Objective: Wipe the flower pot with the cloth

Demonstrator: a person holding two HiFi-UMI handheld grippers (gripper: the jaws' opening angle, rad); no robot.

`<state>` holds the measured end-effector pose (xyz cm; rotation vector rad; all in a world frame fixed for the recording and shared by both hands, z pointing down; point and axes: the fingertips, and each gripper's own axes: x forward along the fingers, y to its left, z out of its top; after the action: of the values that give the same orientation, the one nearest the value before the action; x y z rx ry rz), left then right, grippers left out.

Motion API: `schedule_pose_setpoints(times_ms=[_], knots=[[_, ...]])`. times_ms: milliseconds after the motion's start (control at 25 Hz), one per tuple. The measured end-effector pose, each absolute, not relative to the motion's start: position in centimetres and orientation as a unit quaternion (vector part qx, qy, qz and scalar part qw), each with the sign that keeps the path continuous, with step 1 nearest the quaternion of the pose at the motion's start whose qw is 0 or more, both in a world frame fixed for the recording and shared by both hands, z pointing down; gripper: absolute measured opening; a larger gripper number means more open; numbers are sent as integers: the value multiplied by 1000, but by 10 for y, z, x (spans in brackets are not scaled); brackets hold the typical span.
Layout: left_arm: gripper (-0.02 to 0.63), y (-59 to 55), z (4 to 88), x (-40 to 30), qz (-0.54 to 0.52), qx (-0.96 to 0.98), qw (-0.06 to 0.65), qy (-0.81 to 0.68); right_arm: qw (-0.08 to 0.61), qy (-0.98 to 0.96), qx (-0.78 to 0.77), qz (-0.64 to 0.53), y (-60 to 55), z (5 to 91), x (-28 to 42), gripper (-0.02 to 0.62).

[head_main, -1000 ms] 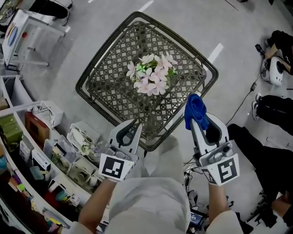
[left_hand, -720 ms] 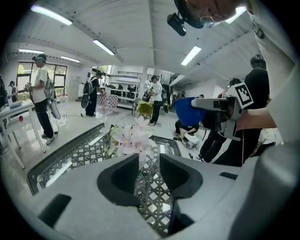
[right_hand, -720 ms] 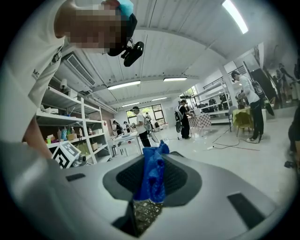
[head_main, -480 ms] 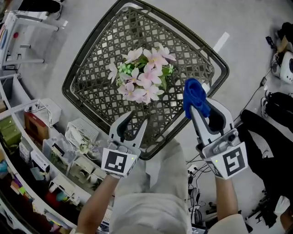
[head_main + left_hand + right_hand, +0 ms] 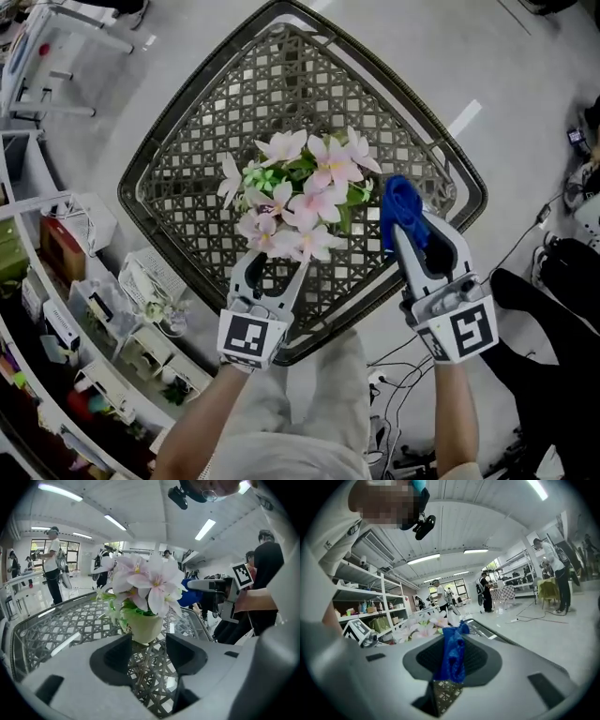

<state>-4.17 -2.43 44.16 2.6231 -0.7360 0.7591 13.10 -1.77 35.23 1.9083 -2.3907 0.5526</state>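
Note:
A cream flower pot [image 5: 143, 627] with pink and white flowers [image 5: 300, 192] stands on the woven wicker table [image 5: 216, 122]. From the head view the blooms hide the pot. My left gripper [image 5: 274, 267] sits just short of the pot at the flowers' near side. Its jaws have just been opening and stand open [image 5: 147, 651], with nothing between them. My right gripper [image 5: 412, 234] hovers to the right of the flowers, shut on a bunched blue cloth [image 5: 403, 211] that sticks up from its jaws [image 5: 452, 656]. The cloth is apart from the pot.
Shelves with boxes and small goods [image 5: 66, 300] run along the left, close to the table's corner. Cables [image 5: 394, 375] lie on the floor near the person's legs. Other people [image 5: 52, 569] stand in the room beyond the table.
Both grippers have come down towards the table and closer to the flowers. The left jaws went from shut to open. The blue cloth stays in the right gripper.

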Motion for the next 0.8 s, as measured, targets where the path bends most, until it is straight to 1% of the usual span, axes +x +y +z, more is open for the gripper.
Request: schedule_pose_setpoints(times_ms=[80, 440, 600, 800], knots=[[216, -29, 446, -39, 259, 917, 153, -263, 14, -775, 605, 179, -29, 360, 132, 109], [311, -45, 459, -31, 246, 923, 142, -260, 16, -811, 556, 183, -71, 399, 123, 109], [319, -47, 462, -27, 242, 924, 144, -260, 13, -826, 534, 182, -89, 414, 121, 109], [318, -47, 465, -22, 238, 925, 147, -259, 39, -851, 498, 162, -111, 429, 107, 108]])
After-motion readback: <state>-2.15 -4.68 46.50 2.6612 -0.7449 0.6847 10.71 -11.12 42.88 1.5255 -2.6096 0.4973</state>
